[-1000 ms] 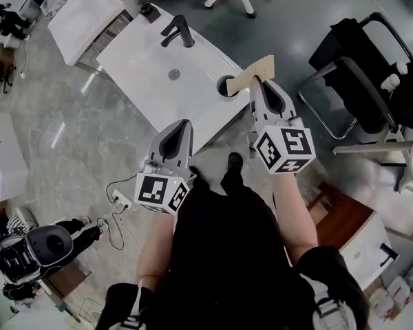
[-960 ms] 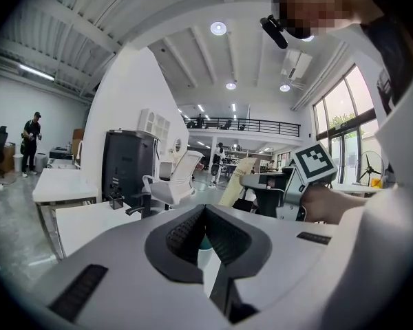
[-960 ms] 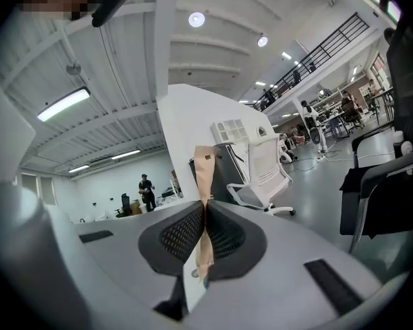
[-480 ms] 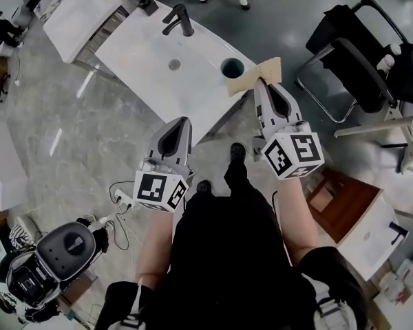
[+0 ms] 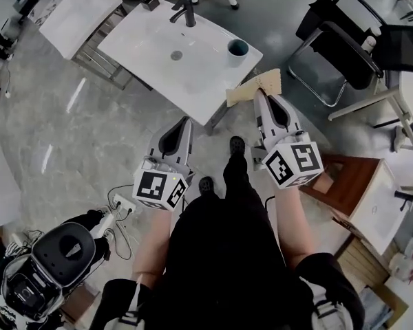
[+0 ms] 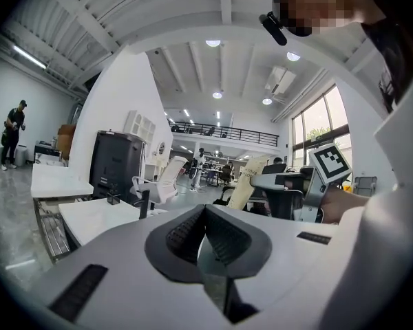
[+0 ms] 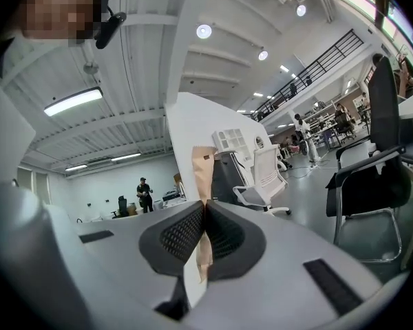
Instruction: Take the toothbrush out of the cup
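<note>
A teal cup [image 5: 237,49] stands at the near corner of the white table [image 5: 158,60]. My right gripper [image 5: 260,92] is shut on the toothbrush [image 5: 253,88], a flat tan paper-wrapped pack, and holds it in the air short of the table, clear of the cup. In the right gripper view the pack [image 7: 205,174] sticks up from between the shut pads of my right gripper [image 7: 205,210]. My left gripper [image 5: 177,130] hangs over the floor below the table edge, shut with nothing in it. From the left gripper view [image 6: 205,210] the pack [image 6: 246,181] shows to the right.
A black faucet [image 5: 186,12] and a drain sit on the table. Black chairs [image 5: 337,40] stand at the right, a wooden box [image 5: 351,198] lower right. A power strip [image 5: 120,201] and a round black-and-white machine [image 5: 48,260] lie on the floor at left.
Both grippers have drawn back from the table together with the person. The pack, held beside the cup a second ago, is now well clear of it.
</note>
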A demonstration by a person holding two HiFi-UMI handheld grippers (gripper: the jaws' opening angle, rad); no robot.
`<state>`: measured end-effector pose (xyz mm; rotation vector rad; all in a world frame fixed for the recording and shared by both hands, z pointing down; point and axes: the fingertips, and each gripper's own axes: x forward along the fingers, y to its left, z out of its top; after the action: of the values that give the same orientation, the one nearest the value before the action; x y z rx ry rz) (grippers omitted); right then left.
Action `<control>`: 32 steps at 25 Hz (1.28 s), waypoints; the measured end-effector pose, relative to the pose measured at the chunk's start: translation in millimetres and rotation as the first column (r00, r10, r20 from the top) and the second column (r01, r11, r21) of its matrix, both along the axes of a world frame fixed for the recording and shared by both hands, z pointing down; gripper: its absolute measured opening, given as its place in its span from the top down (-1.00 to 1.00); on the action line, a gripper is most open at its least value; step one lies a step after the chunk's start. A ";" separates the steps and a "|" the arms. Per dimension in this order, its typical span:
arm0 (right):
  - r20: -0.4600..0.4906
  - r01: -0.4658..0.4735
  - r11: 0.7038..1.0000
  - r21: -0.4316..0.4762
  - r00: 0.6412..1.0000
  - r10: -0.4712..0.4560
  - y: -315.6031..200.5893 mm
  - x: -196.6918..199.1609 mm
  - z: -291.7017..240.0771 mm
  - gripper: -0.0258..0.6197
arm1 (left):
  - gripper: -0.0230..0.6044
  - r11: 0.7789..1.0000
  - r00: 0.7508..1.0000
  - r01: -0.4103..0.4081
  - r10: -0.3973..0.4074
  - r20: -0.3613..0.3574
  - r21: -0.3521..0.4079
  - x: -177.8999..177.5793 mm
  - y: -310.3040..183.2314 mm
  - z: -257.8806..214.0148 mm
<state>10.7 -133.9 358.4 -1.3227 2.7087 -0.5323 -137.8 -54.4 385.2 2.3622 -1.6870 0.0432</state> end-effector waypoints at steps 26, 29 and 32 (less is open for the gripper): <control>-0.066 -0.061 0.994 0.093 0.996 0.067 154.0 15.4 -19.5 0.83 | 0.88 0.980 0.985 -0.164 0.169 -0.038 0.108 27.2 85.6 -34.7; -0.068 -0.072 0.994 0.084 0.995 0.078 153.2 17.9 -21.1 0.83 | 0.88 0.979 0.984 -0.172 0.177 -0.037 0.107 30.2 83.9 -36.5; -0.068 -0.080 0.993 0.086 0.994 0.086 154.3 20.9 -23.7 0.83 | 0.88 0.978 0.982 -0.178 0.183 -0.037 0.108 33.3 82.7 -38.3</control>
<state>31.6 20.4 334.8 -1.4518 2.6846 -0.3678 -104.5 28.3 346.9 2.5668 -1.4829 -0.0703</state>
